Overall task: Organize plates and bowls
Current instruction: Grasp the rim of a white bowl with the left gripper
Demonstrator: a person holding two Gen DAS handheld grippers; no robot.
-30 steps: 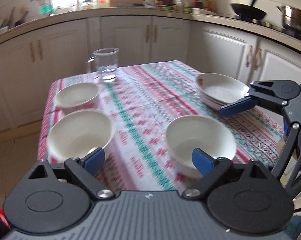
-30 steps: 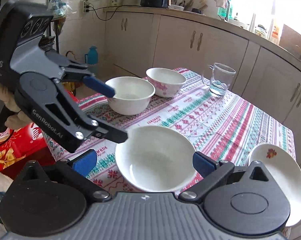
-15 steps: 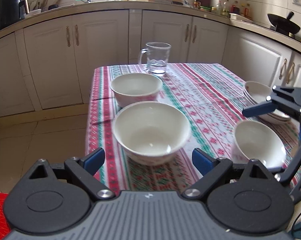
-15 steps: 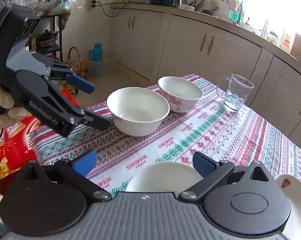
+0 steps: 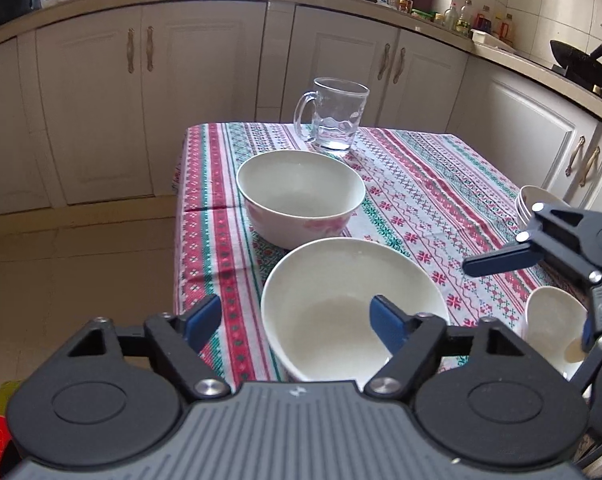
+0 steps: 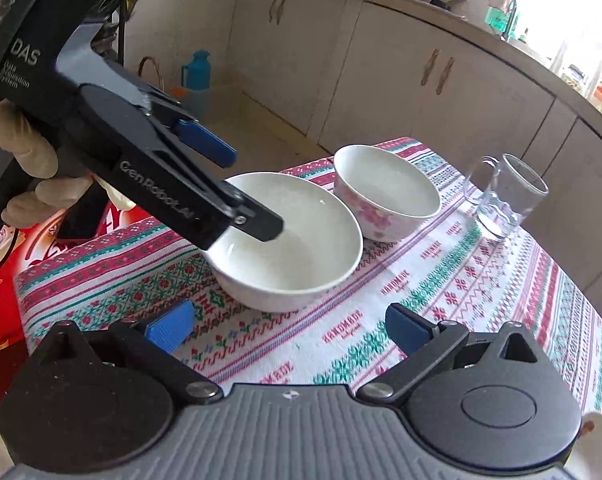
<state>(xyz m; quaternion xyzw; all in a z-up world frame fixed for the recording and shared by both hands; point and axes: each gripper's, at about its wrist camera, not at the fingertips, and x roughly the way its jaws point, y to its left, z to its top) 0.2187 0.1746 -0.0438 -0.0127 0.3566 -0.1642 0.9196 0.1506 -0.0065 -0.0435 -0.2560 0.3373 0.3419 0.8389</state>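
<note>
A kitchen with cream cabinets lies behind a surface point(image 5: 441, 184) under a striped red and green cloth, and the glass mug point(image 5: 333, 114) at its far edge is your landmark. The floral bowl point(image 5: 301, 196) sits just in front of the mug; the plain bowl point(image 5: 353, 304) sits nearer you, just in front of that one. A third bowl point(image 5: 553, 320) lies to the right of the plain one, and a stack of plates point(image 5: 531, 200) sits well right of the mug, at the surface's edge.

Your left gripper point(image 5: 293, 320) is closing, straddling the plain bowl's left rim: one finger is inside the bowl, the other outside over the cloth, and neither yet presses the wall. Your right gripper point(image 6: 289, 326) hangs released over bare cloth, holding nothing.

To do this grasp well, I judge you should seat the inner finger low enough on the wall, squeeze until the rim is firmly pinched, then lift straight up. Glazed ware may slip, so keep the bowl level and clear of the floral bowl's rim before nesting it.
</note>
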